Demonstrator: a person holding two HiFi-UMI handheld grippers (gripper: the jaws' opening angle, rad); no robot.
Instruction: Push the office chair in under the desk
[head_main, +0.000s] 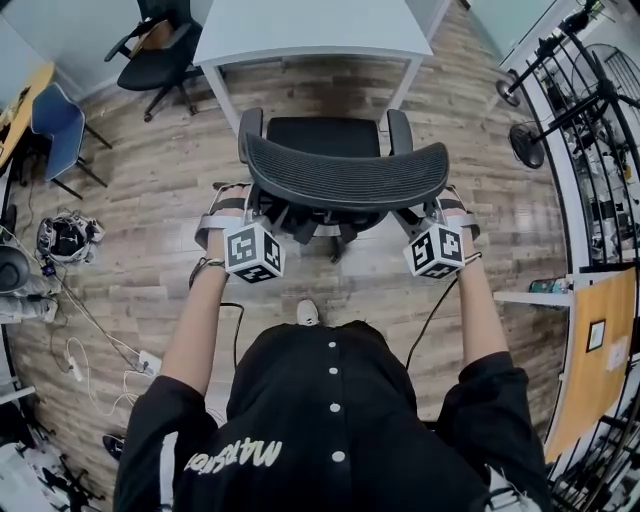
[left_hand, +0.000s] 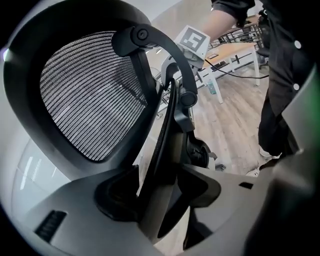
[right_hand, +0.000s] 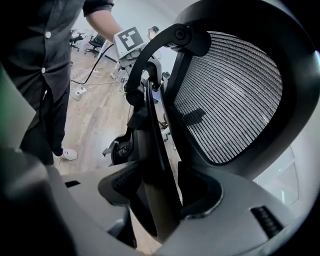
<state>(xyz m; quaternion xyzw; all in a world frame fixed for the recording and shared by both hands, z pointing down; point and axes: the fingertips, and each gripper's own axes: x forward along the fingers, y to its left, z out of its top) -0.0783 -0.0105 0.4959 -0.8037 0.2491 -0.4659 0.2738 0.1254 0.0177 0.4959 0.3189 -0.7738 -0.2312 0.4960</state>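
left tool (head_main: 238, 205): pinching the left rim of the backrest of the office chair (head_main: 345, 175), frame edge between its jaws
right tool (head_main: 447, 207): pinching the right rim of the same backrest
office chair: upright on the wood floor (head_main: 150, 250), mesh back toward the person, seat facing the counter (head_main: 310, 30), near its front edge and not yet under it
counter: white, beyond the chair
far left: black chair (head_main: 160, 50), blue chair (head_main: 58, 125)

Open wood floor (head_main: 320, 92) between office chair (head_main: 345, 175) and desk (head_main: 310, 25), 2 desk legs (head_main: 223, 95) at the gap's sides.
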